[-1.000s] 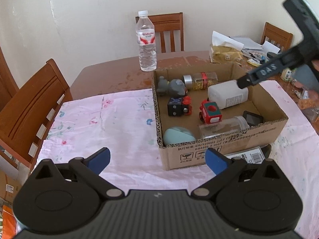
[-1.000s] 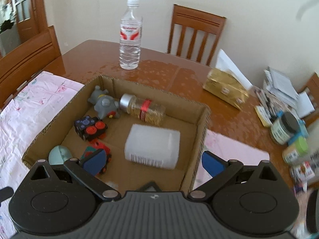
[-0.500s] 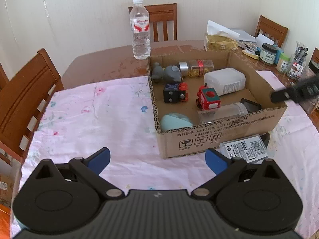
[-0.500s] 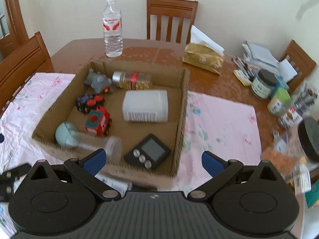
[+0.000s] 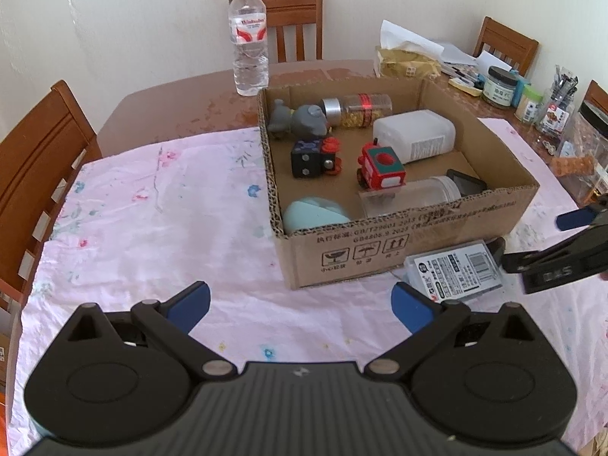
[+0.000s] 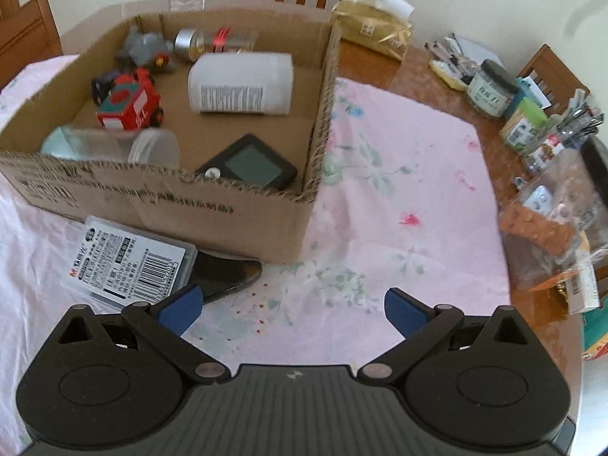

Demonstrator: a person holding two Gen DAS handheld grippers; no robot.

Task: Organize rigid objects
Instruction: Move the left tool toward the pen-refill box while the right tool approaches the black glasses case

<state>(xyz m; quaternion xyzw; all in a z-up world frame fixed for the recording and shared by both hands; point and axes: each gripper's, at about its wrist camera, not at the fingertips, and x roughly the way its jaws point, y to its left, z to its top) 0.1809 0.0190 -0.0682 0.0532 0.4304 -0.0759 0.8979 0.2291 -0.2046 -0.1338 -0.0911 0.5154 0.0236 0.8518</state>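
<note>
A cardboard box [image 5: 410, 243] [image 6: 182, 209] on the pink cloth holds toy trains [image 5: 380, 165], a grey toy [image 5: 300, 117], a spice jar [image 5: 357, 108], a white bottle [image 5: 414, 135] [image 6: 243, 83], a clear jar [image 5: 410, 197], a teal object [image 5: 311, 214] and a black timer [image 6: 247, 165]. A clear labelled case [image 5: 456, 271] [image 6: 129, 266] lies on a dark flat object [image 6: 228, 273] in front of the box. My left gripper [image 5: 300, 302] is open and empty above the cloth. My right gripper [image 6: 290, 309] is open and empty, just right of the case; it also shows in the left wrist view [image 5: 562, 254].
A water bottle [image 5: 249, 41] stands behind the box. A gold bag [image 6: 372, 32], jars [image 6: 490, 89], pens and plastic bags [image 6: 558, 212] crowd the table's right side. Wooden chairs [image 5: 34, 167] surround the table.
My right gripper has pulled back from over the box and dropped low to the cloth in front of it, near the case. My left gripper has drawn back slightly.
</note>
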